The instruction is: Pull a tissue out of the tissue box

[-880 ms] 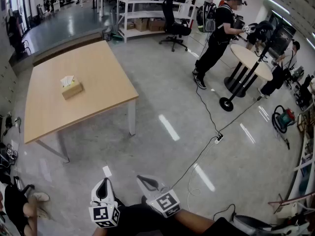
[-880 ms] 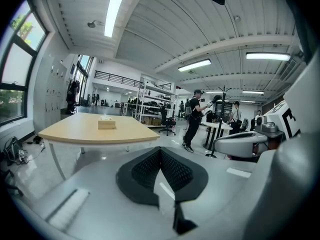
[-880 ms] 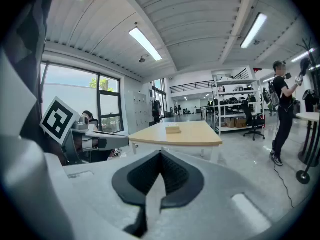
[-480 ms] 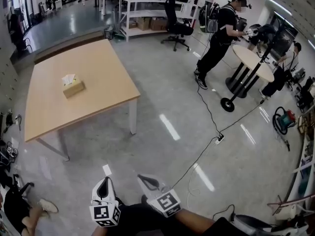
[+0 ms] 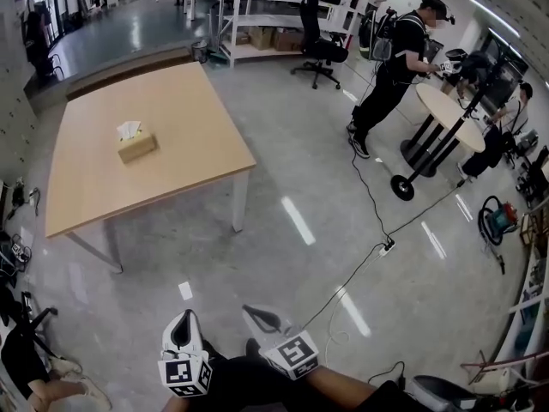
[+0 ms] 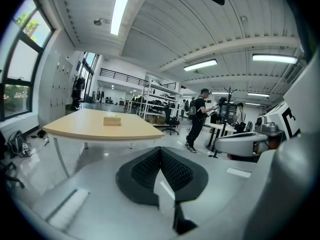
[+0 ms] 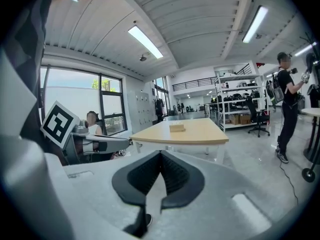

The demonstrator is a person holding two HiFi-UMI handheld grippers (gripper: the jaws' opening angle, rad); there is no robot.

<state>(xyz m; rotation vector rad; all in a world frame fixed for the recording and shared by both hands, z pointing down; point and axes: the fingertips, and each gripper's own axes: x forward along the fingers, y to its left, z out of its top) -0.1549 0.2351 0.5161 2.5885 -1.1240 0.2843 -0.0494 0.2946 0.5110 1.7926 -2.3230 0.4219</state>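
Two grey two-jaw grippers are held low, close to the person. The left gripper (image 5: 182,318) has its jaws pressed together with nothing between them, and the right gripper (image 5: 258,317) is likewise closed and empty. Ahead of both lies polished grey floor (image 5: 257,264).

Well beyond the jaw tips, ahead and to the left of the left gripper, stands one rectangular light-wood table (image 5: 184,101) on white legs. One tan cardboard tissue box (image 5: 137,147) sits on it, far from either gripper. One white tissue (image 5: 129,130) stands up from its top slot.

Judgement: the tissue is thin, soft, very light and easily torn. The box is light too and likely to slide or lift with the pull. The best hold is a pinch on the raised tuft just above the slot, drawn straight upward, with the other gripper steadying the box.

Farther off, to the right of the right gripper, a person in dark clothes (image 5: 399,54) stands beside one round table (image 5: 442,106).
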